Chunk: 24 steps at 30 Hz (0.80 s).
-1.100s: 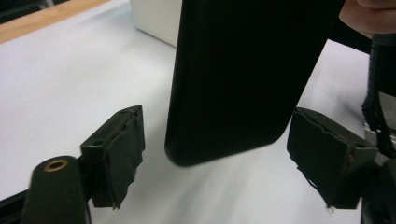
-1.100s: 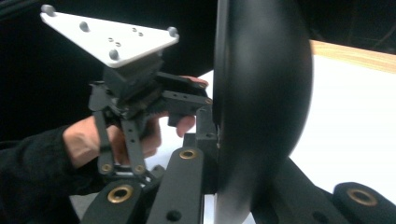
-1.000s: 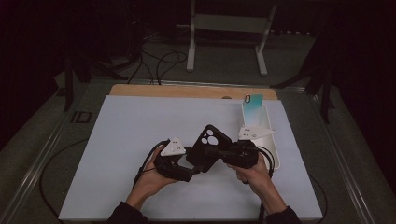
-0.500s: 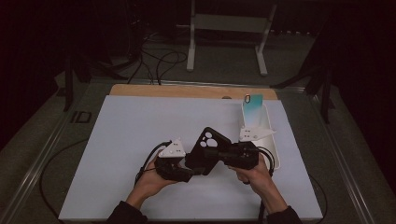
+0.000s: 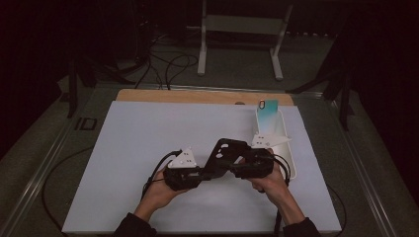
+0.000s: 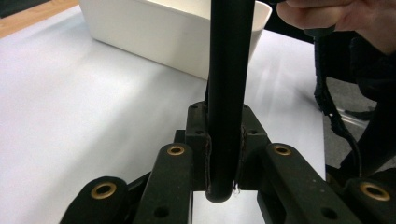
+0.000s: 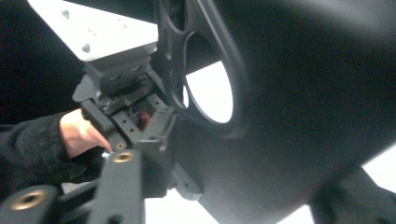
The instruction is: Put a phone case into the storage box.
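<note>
Black soft-plastic phone case [image 5: 223, 154] with round camera cutouts is held up off the white counter [image 5: 148, 138], between both grippers, near the front middle. Left gripper [image 5: 205, 174] has its jaws clamped on the case's lower edge; the left gripper view shows that edge [image 6: 229, 93] running upright between the two pads, pinched tight. Right gripper [image 5: 237, 165] has the case pressed close in front of it; the right gripper view shows the camera holes [image 7: 208, 91] right at the lens, one jaw lying on the case surface, the other hidden, so I cannot tell whether it is closed on it. Phone with teal-to-white back [image 5: 266, 114] stands leaning in the far end of the long white plastic bin [image 5: 285, 148], at the right of the counter, apart from the case. Judgement: case is picked up and shared by both grippers, fitting it onto the phone is not yet done, phone untouched. In the way: bin wall sits just beside the right hand [image 5: 269, 180]; cables [image 5: 158, 170] trail near the left gripper. Wooden strip [image 5: 197, 96] runs along the far edge, stand legs beyond it.
</note>
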Tool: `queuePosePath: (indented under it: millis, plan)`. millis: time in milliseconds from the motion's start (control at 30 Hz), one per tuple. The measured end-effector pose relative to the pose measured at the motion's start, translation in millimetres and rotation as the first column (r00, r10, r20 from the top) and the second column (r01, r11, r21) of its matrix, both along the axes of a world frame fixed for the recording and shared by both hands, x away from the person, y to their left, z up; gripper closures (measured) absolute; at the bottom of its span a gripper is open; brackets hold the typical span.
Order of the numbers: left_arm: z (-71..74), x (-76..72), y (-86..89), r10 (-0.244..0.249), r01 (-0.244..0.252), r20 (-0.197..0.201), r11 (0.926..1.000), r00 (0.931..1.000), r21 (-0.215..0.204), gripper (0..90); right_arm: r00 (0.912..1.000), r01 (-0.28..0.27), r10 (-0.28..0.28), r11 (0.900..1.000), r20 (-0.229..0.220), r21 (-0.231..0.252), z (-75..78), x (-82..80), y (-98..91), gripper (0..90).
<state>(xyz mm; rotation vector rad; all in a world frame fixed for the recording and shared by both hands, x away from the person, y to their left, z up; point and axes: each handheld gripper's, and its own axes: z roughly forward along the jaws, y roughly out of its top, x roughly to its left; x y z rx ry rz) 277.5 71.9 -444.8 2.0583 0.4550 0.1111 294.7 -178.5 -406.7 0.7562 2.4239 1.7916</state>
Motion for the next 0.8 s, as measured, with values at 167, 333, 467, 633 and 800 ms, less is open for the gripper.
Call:
queuePosePath:
  millis: [167, 333, 467, 633, 800]
  plan:
    - [1.3, -0.6, 1.7, 0.03, -0.03, 0.018, 0.9995, 0.9994, 0.005, 80.0, 0.9981, 0.062, -0.062, 0.9967, 0.004, -0.052, -0.4, -1.0, 4.1, 24.1]
    - [2.7, 0.3, 6.1, 0.08, -0.081, 0.028, 0.9967, 0.9964, 0.013, 80.2, 0.994, 0.11, -0.11, 0.9924, 0.006, -0.055, 0.8, -0.2, 1.0, 16.6]
    - [1.4, 0.7, 6.7, 0.117, -0.118, 0.031, 0.9928, 0.9926, 0.021, 80.2, 0.989, 0.148, -0.148, 0.9874, -0.003, -0.057, 2.2, 0.4, -1.2, 15.1]
    - [-0.9, 1.0, 6.1, 0.143, -0.144, 0.033, 0.989, 0.9891, 0.034, 80.1, 0.9833, 0.18, -0.181, 0.9828, -0.017, -0.041, 4.4, 1.1, -3.5, 14.8]
    - [-3.3, 1.7, 5.9, 0.166, -0.168, 0.037, 0.9844, 0.9854, 0.054, 80.1, 0.975, 0.22, -0.221, 0.9749, -0.025, -0.035, 7.7, 1.6, -4.8, 15.1]
